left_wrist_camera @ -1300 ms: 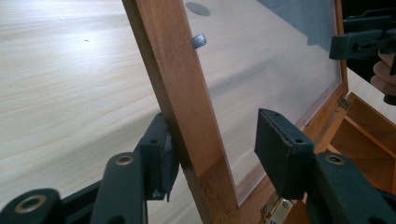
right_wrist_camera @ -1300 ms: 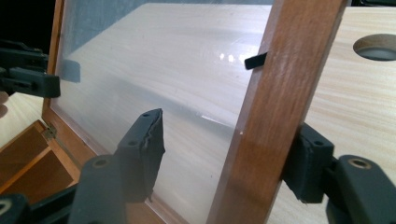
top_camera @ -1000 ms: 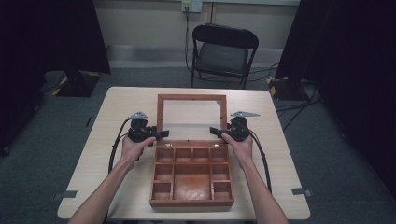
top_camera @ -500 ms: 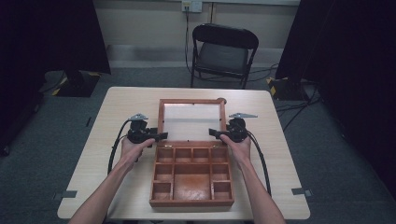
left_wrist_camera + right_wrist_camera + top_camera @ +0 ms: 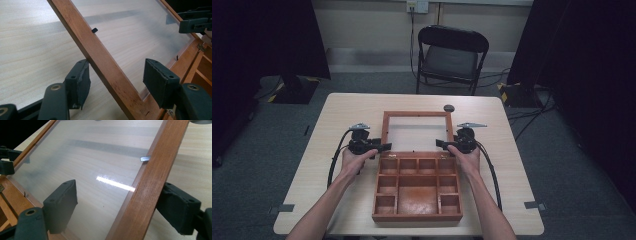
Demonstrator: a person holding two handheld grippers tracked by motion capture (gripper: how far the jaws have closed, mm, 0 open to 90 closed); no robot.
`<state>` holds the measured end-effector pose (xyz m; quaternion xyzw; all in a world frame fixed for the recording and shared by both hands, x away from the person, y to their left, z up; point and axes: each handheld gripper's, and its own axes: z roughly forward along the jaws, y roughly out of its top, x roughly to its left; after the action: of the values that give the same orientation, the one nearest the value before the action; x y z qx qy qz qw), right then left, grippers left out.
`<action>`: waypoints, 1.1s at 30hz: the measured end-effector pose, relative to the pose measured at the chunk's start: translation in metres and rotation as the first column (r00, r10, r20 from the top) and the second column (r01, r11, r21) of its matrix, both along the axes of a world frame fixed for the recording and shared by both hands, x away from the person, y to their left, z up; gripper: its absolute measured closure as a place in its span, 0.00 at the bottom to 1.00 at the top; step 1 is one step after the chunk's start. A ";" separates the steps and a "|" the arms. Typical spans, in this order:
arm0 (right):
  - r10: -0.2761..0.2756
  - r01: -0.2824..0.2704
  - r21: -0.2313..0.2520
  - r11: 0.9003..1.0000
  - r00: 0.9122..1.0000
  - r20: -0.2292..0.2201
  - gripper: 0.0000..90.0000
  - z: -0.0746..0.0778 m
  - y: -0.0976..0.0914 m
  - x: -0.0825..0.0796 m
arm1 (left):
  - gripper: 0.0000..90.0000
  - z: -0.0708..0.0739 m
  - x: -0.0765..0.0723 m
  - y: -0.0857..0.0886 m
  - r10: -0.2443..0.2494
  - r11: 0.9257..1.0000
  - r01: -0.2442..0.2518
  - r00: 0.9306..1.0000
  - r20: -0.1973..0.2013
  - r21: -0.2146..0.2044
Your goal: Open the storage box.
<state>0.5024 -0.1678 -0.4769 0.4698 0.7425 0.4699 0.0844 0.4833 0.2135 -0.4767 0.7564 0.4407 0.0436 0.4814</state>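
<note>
A wooden box [image 5: 417, 187] open on a light wood table [image 5: 337, 115], its compartments facing up, sitting toward the near edge. Lid [image 5: 416, 131] — a wooden frame around a clear pane — swung back past the hinge line and tilted low over the tabletop on the far side. A small dark round object [image 5: 449, 108] on the table just beyond the lid's far right corner. Beyond the table, a black folding chair [image 5: 451, 55] against the wall.

Left gripper [image 5: 383, 147] held in the left hand [image 5: 354, 161] at the lid's left rail, near the hinge end. From the left gripper view, jaws parted wide and straddling the left rail [image 5: 100, 57]: one pad [image 5: 79, 82] touching or just beside the rail's outer edge, the other well clear over the pane. Not clamped.

Right gripper [image 5: 441, 145] in the right hand [image 5: 466, 159] at the opposite rail, mirrored. From the right gripper view, jaws likewise spread wide around the right rail [image 5: 152, 177] — outer pad [image 5: 178, 207] close against the wood, contact hard to tell, inner pad over the glass and apart from the frame. A small metal clip [image 5: 145, 158] at the rail's inner edge, holding the pane.
</note>
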 end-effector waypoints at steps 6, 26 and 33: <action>-0.008 0.008 -0.019 1.000 1.000 -0.006 0.20 -0.001 -0.001 0.000 | 0.41 -0.005 0.001 0.002 0.009 1.000 -0.010 1.000 -0.023 -0.026; -0.021 0.022 0.009 1.000 0.996 -0.085 0.19 -0.011 -0.008 0.002 | 0.39 -0.002 -0.003 0.001 0.001 1.000 -0.001 1.000 0.003 0.027; -0.029 0.029 -0.009 1.000 0.999 -0.043 0.20 -0.002 -0.016 -0.010 | 0.33 0.006 -0.011 0.006 0.013 0.998 -0.013 1.000 0.017 0.055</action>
<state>0.4924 -0.1840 -0.4785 0.4904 0.7391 0.4553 0.0770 0.4728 0.2198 -0.4706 0.7662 0.4402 0.0653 0.4636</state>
